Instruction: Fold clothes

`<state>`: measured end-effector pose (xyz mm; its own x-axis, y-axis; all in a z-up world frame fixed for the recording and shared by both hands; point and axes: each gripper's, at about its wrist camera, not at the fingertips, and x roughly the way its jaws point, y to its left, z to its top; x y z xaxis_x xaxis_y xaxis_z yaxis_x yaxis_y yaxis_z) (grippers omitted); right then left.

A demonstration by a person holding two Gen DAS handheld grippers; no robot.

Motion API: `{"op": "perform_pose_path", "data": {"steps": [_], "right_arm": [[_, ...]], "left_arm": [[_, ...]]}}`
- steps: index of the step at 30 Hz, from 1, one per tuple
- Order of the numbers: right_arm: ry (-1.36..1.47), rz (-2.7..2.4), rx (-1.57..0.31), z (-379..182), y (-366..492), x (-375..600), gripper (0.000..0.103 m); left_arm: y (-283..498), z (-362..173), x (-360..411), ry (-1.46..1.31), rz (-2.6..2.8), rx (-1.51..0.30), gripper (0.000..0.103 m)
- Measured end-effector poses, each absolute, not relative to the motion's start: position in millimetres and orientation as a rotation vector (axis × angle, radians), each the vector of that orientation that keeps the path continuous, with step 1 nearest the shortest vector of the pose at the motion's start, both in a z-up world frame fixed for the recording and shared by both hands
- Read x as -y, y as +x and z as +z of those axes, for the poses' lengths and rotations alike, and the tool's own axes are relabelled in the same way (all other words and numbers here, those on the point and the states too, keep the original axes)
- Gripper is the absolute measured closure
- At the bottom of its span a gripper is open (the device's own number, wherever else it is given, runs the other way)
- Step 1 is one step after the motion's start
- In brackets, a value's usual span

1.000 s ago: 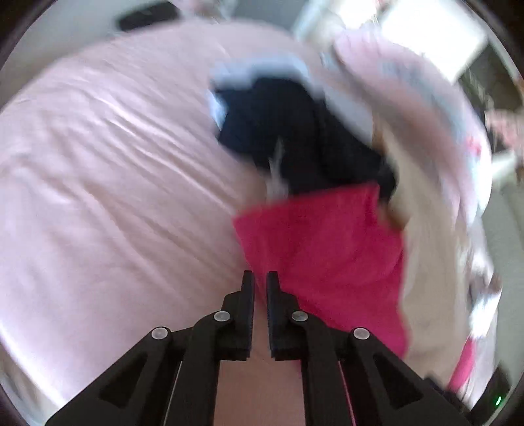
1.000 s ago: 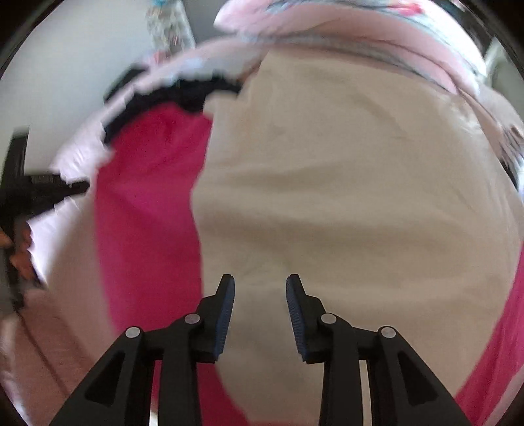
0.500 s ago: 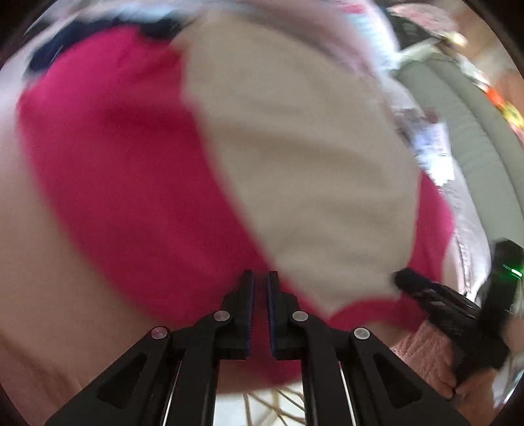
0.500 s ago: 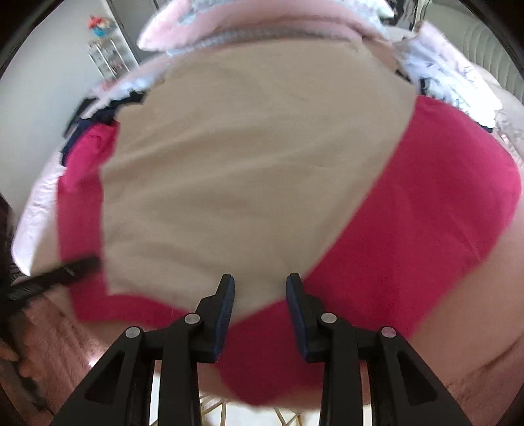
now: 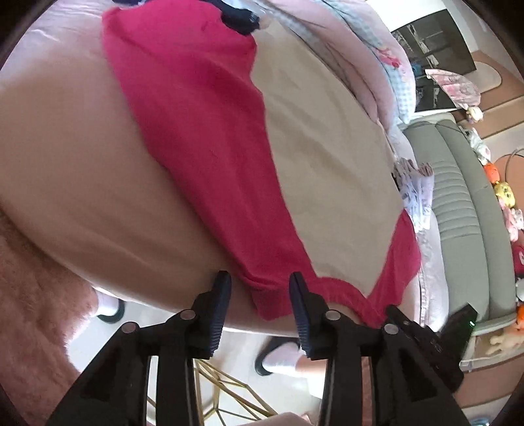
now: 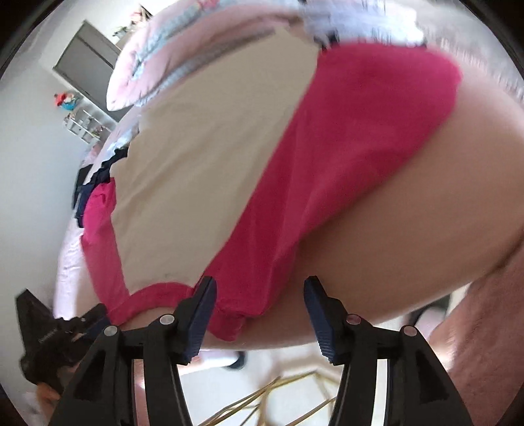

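A magenta garment (image 5: 203,124) with a beige cloth (image 5: 321,157) on top lies spread on the pink bed (image 5: 82,164). Its near hem hangs at the bed's edge. My left gripper (image 5: 259,278) is opening, and one hem corner lies loose between its jaws, with no pad pressing on it. My right gripper (image 6: 260,283) is opening too, over the other hem corner of the magenta garment (image 6: 344,131), which lies by the left finger (image 6: 199,311). The beige cloth (image 6: 203,164) reaches almost to that hem. Each gripper shows at the edge of the other's view.
Dark navy clothes (image 5: 239,19) and a pink patterned quilt (image 5: 376,65) lie at the bed's far side. A grey padded bench (image 5: 458,196) with plush toys stands to the right. Below the edge are a person's socked feet (image 5: 278,357), a gold wire frame (image 5: 229,386) and a fluffy pink rug (image 5: 29,295).
Both grippers swept from over the garment to its near hem at the bed's edge. The left jaws went from shut to apart, and the right jaws spread wider.
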<state>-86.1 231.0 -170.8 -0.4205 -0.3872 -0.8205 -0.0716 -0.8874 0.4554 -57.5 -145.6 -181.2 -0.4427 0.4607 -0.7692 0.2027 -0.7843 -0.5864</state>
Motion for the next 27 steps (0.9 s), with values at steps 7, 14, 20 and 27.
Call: {"op": "perform_pose_path", "data": {"steps": [7,14,20,27], "right_arm": [[1.492,-2.439,0.612,-179,-113,-211,0.050],[1.485,-2.332,0.706,-179,-100,-232,0.078],[1.474,-2.326,0.737,-189,-111,-233,0.077],[1.442,-2.346,0.662,-179,-102,-230,0.094]], "left_arm": [[-75,-194,142,-1.504,2.307,1.101,0.070],[-56,-198,145,-1.456,2.279,1.260,0.070],[-62,-203,153,-1.360,2.319,1.332,0.070],[-55,-193,151,-1.375,2.288,1.249,0.076]]}}
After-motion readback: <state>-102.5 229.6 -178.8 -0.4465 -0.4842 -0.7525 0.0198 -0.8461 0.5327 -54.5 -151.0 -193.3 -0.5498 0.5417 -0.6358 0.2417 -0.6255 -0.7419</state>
